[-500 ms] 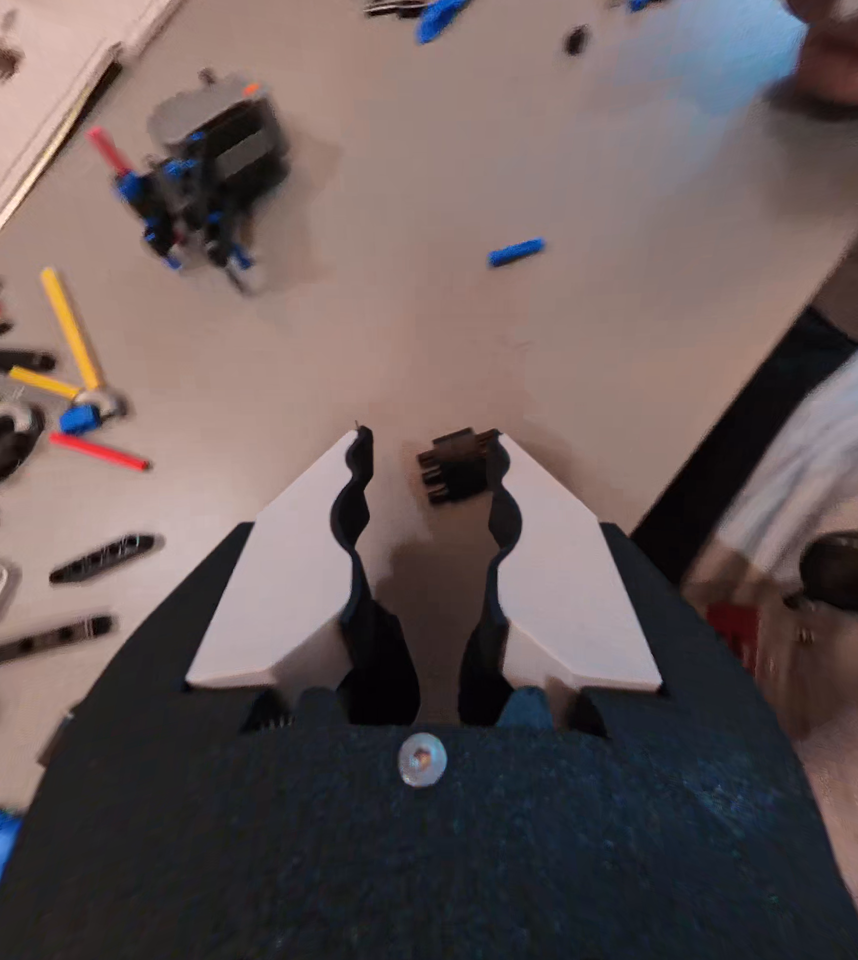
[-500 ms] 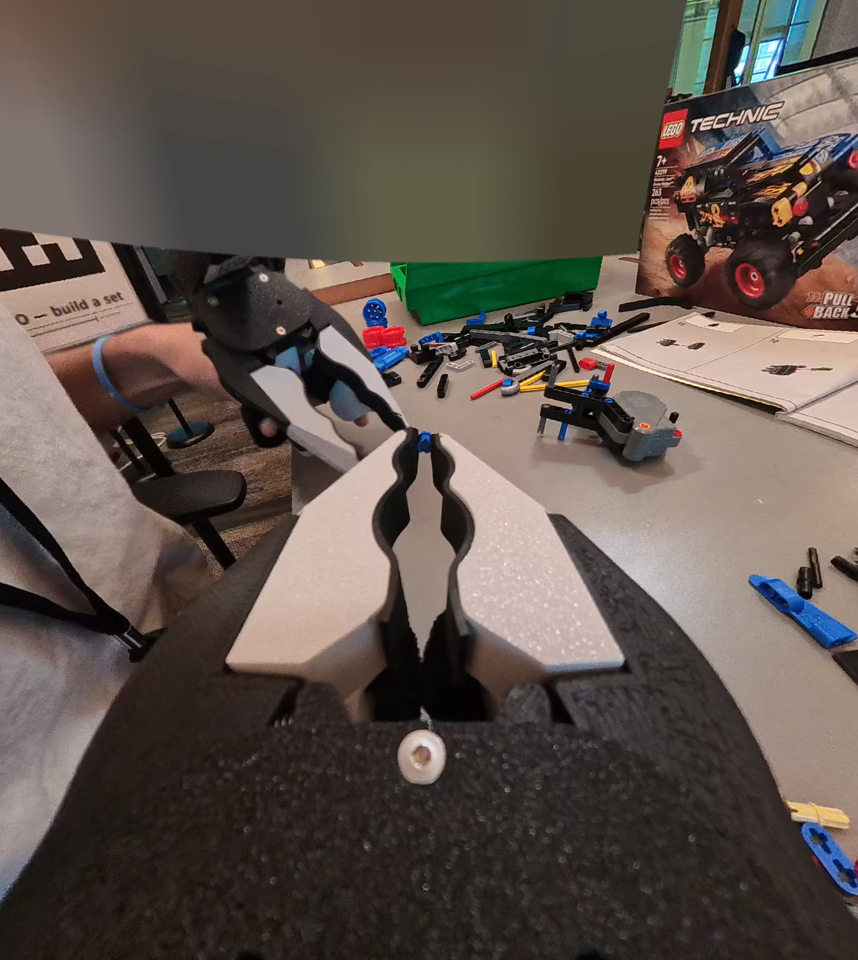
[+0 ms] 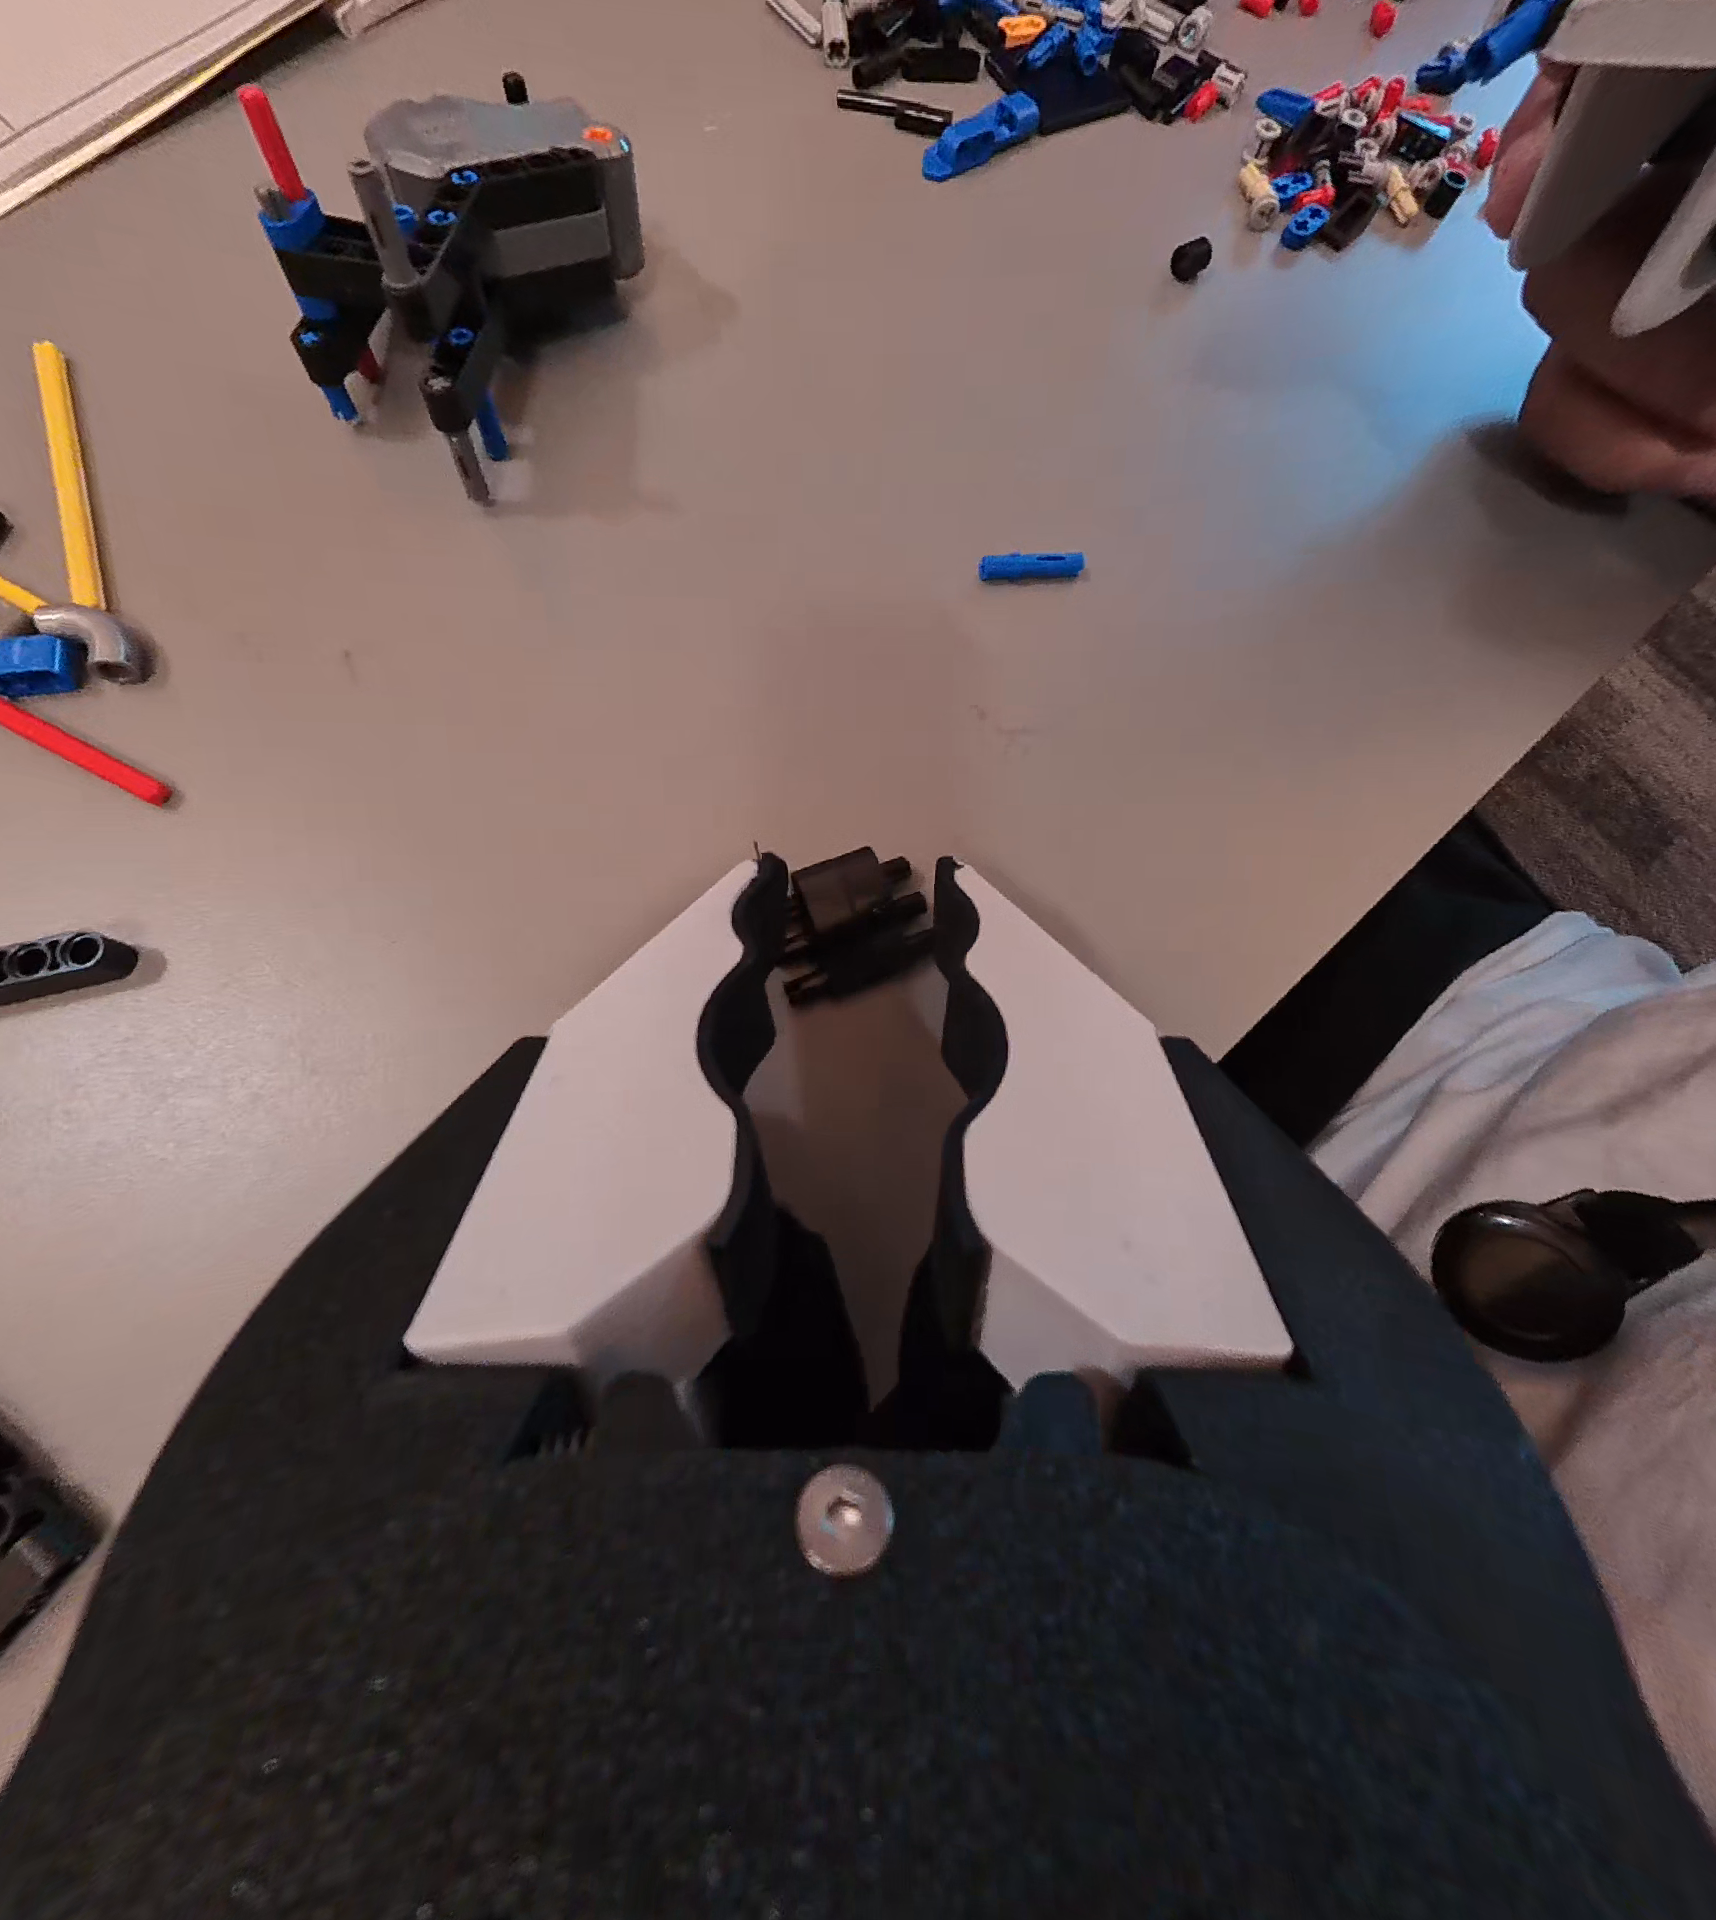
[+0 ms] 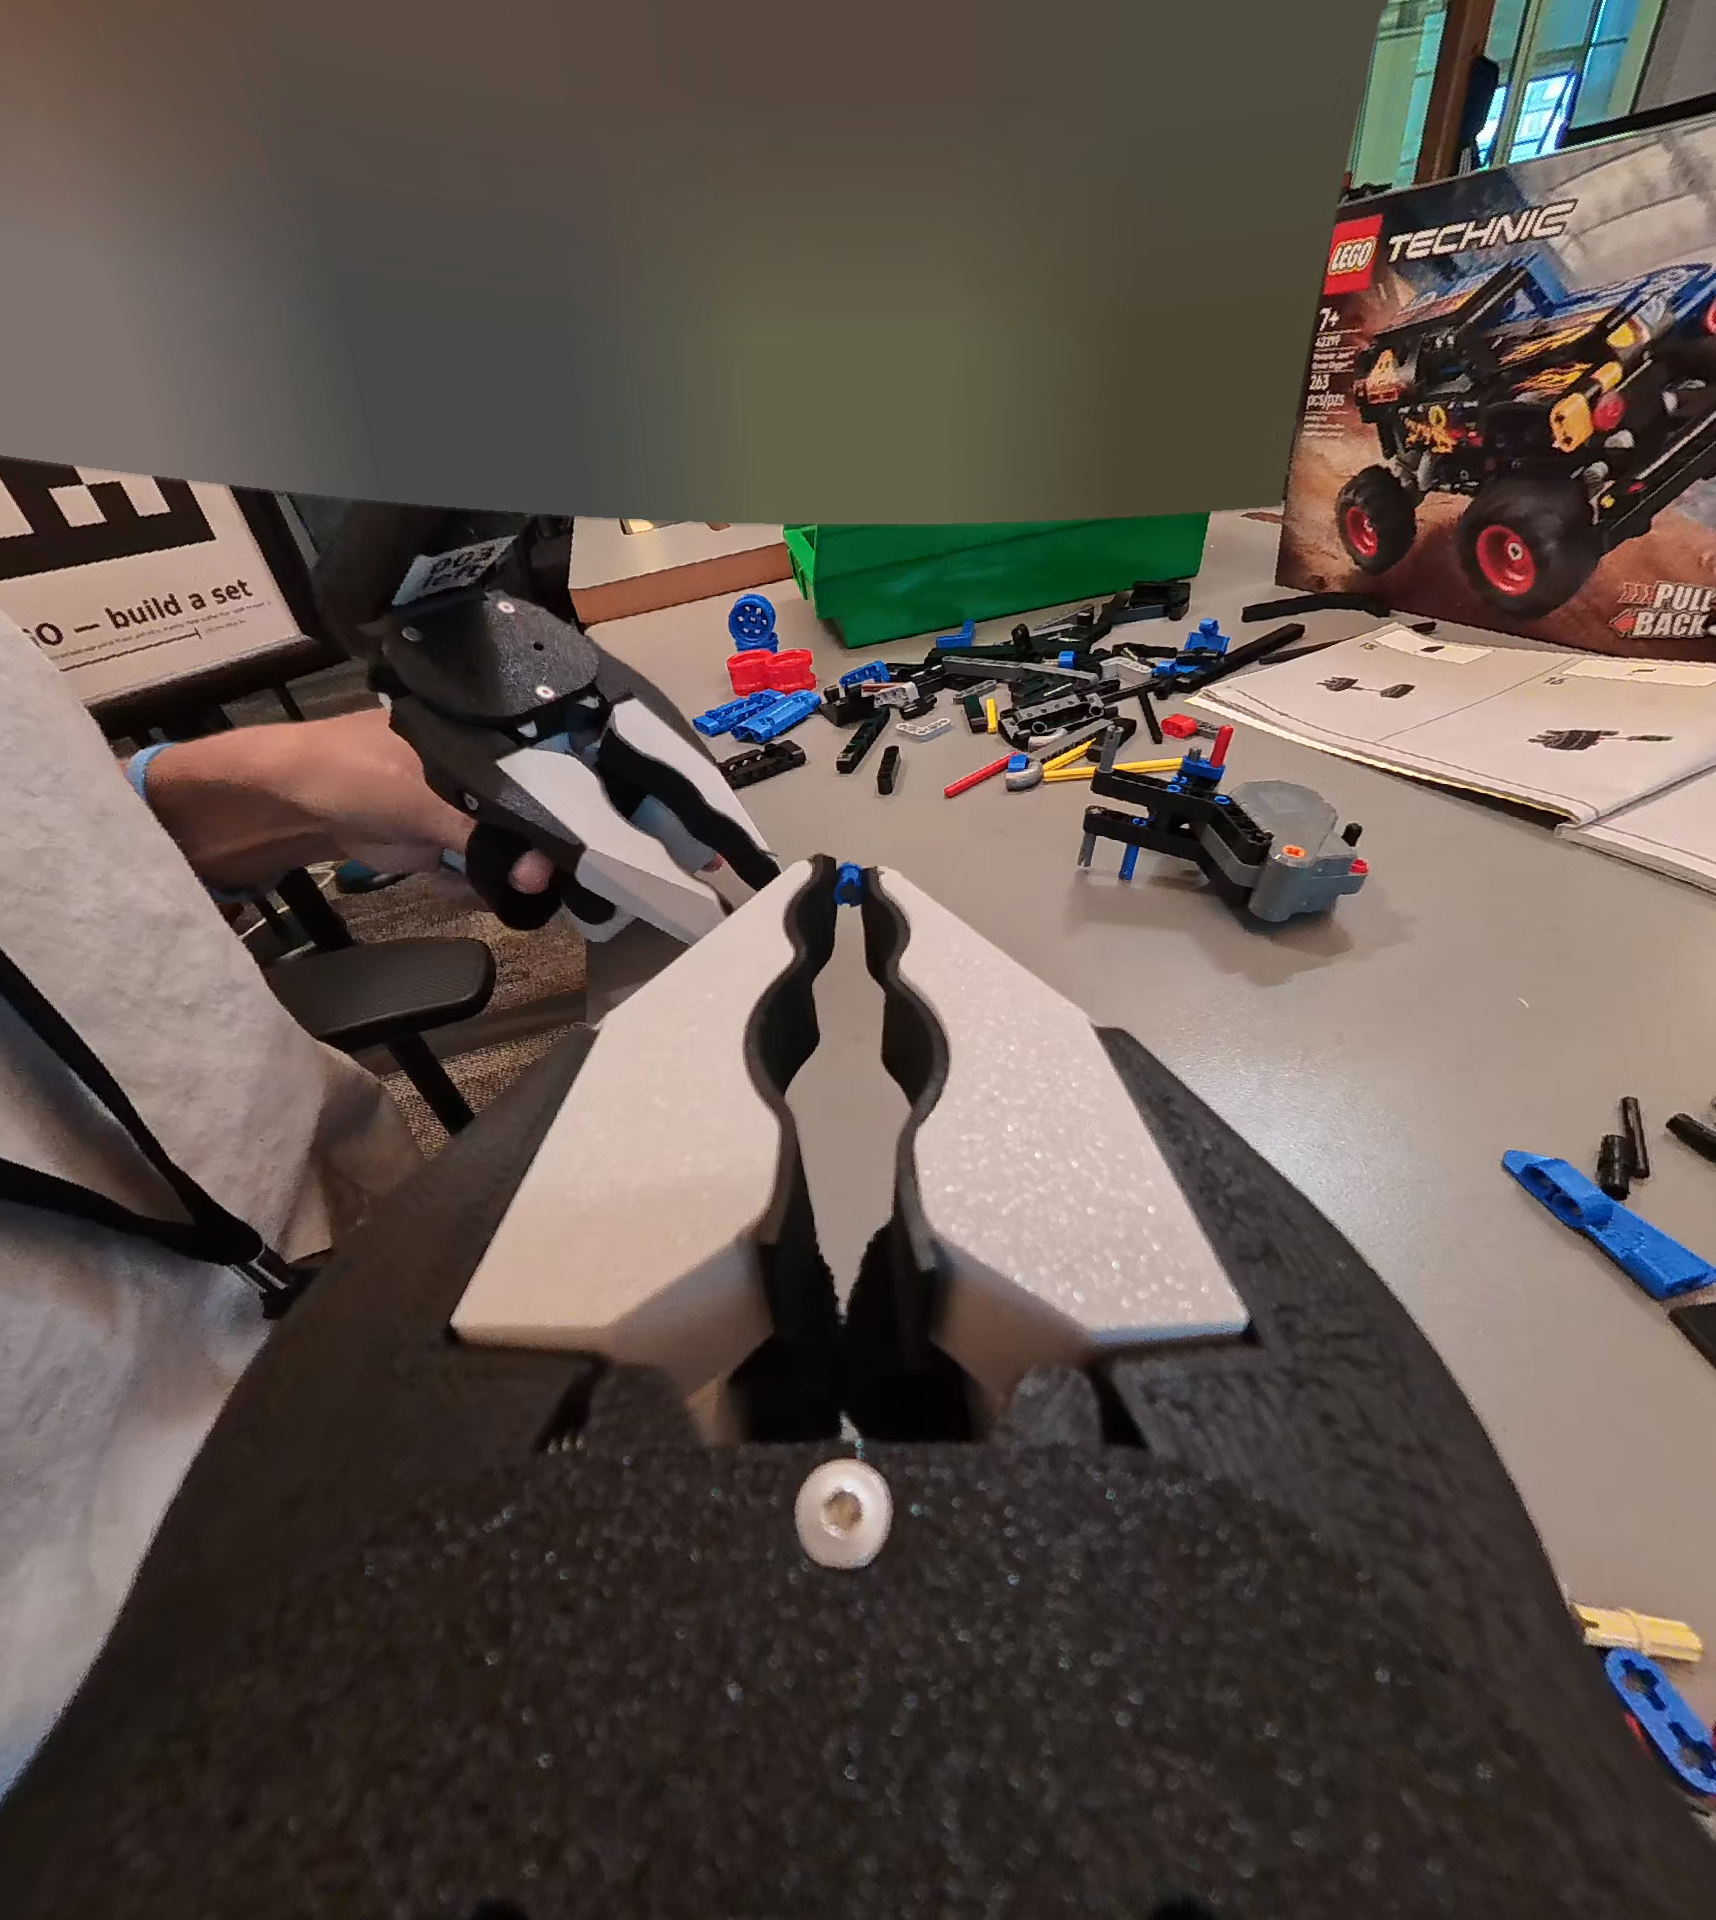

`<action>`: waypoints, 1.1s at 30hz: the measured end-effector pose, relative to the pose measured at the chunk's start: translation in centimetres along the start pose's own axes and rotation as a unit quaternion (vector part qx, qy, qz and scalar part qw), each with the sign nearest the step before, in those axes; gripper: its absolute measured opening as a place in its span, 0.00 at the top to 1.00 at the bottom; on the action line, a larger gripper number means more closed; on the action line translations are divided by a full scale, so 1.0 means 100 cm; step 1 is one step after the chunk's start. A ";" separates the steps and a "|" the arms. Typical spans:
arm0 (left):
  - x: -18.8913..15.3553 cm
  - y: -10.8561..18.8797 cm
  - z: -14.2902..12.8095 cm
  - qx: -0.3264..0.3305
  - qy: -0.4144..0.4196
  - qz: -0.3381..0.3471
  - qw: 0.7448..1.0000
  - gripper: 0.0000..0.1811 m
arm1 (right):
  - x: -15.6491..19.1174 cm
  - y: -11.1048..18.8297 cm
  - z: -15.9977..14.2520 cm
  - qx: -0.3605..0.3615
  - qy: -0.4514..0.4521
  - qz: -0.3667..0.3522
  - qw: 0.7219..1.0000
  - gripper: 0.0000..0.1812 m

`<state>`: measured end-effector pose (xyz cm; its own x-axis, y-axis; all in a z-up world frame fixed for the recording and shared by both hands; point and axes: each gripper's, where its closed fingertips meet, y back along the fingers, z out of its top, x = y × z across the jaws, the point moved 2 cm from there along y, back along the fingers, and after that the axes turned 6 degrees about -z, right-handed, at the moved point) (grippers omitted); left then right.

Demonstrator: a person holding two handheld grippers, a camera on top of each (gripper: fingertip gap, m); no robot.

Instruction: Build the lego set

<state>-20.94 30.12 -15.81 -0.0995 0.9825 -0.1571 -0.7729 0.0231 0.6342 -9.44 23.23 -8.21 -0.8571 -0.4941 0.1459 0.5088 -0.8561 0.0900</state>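
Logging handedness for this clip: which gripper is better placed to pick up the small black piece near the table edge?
Left. The left gripper has open jaws either side of the black piece; the right gripper is shut on a blue pin.

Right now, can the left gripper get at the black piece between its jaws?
Probably yes. The left gripper is open, and the black piece lies between its tips with nothing in the way.

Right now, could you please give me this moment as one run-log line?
left gripper: open around black connector piece on table | right gripper: shut on blue pin | partial build: untouched
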 end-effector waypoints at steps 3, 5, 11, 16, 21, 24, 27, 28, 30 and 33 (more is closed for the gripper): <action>0.003 -0.001 -0.003 0.003 -0.003 0.022 1.000 0.89 | 0.000 0.000 0.000 0.002 0.001 0.001 1.000 0.98; 0.002 -0.002 -0.004 0.006 -0.010 0.030 0.999 0.89 | 0.001 0.000 -0.001 0.002 0.000 0.003 1.000 0.98; 0.001 0.000 -0.005 0.006 -0.014 0.044 0.999 0.90 | 0.001 0.000 -0.001 0.003 0.002 0.004 1.000 0.98; 0.000 0.000 -0.006 0.002 -0.014 0.045 0.999 0.91 | 0.002 0.000 -0.001 0.004 0.003 0.005 1.000 0.98; 0.000 -0.001 -0.006 -0.005 -0.013 0.046 0.999 0.92 | 0.002 -0.001 -0.001 0.006 0.002 0.007 1.000 0.98; -0.001 -0.001 -0.006 -0.006 -0.021 0.045 0.999 0.92 | 0.002 -0.001 -0.002 0.008 0.004 0.007 1.000 0.98; -0.008 -0.002 0.002 -0.027 -0.018 0.013 0.999 0.92 | 0.003 -0.002 -0.003 0.012 0.009 0.006 1.000 0.98; -0.009 -0.002 0.005 -0.036 -0.014 0.003 0.999 0.92 | 0.004 -0.003 -0.004 0.015 0.012 0.005 1.000 0.98; -0.004 -0.003 0.007 -0.024 -0.033 0.025 0.999 0.92 | 0.005 -0.003 -0.004 0.017 0.017 0.004 1.000 0.98; -0.004 -0.004 0.006 -0.005 -0.051 0.028 0.998 0.92 | 0.004 -0.003 -0.004 0.015 0.016 0.004 1.000 0.98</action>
<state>-20.21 29.79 -15.57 -0.0799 0.9958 -0.0437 -0.7746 -0.0345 0.6316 -9.98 23.18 -8.54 -0.8547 -0.5062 0.1153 0.5178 -0.8473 0.1181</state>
